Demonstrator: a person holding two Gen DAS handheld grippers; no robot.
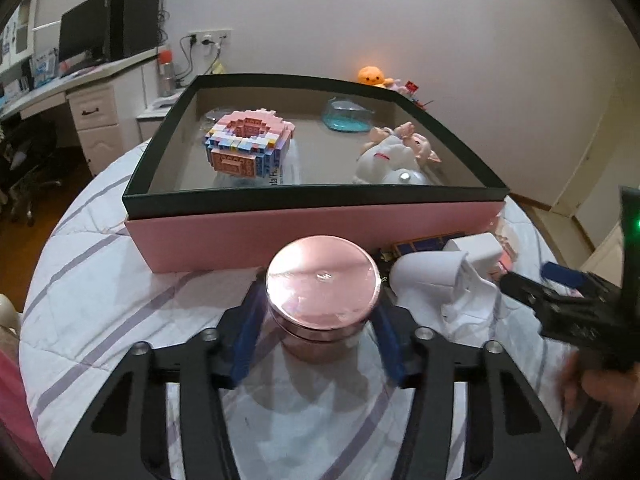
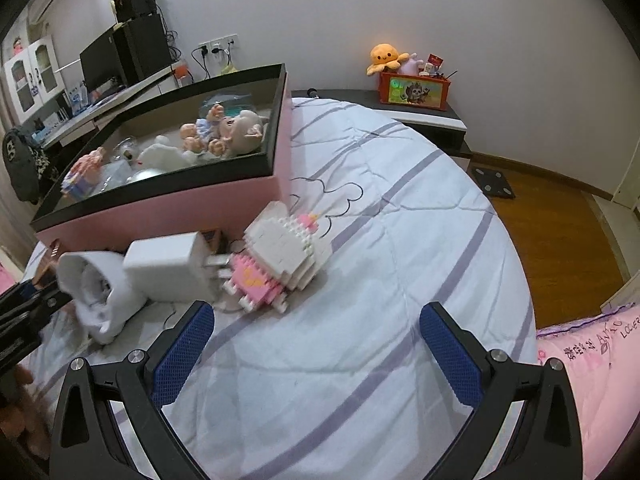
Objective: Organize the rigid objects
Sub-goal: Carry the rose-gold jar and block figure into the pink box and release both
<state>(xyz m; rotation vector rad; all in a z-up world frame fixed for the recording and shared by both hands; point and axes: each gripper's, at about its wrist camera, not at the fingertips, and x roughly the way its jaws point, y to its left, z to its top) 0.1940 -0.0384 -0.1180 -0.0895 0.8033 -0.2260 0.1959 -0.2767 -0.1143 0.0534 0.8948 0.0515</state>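
Pink-lidded jar [image 1: 322, 304] upright — before pink box [image 1: 312, 236]

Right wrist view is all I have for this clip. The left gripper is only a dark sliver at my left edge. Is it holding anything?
Observer: Yes. In the left wrist view the left gripper is shut on a round jar with a pink metal lid.
Operator: Where is the jar relative to the box?
Observer: In front of the box's pink front wall, not inside it.
Operator: What lies left of the dolls in the box? My view is cramped.
Observer: A pink and blue brick model with a hollow centre.
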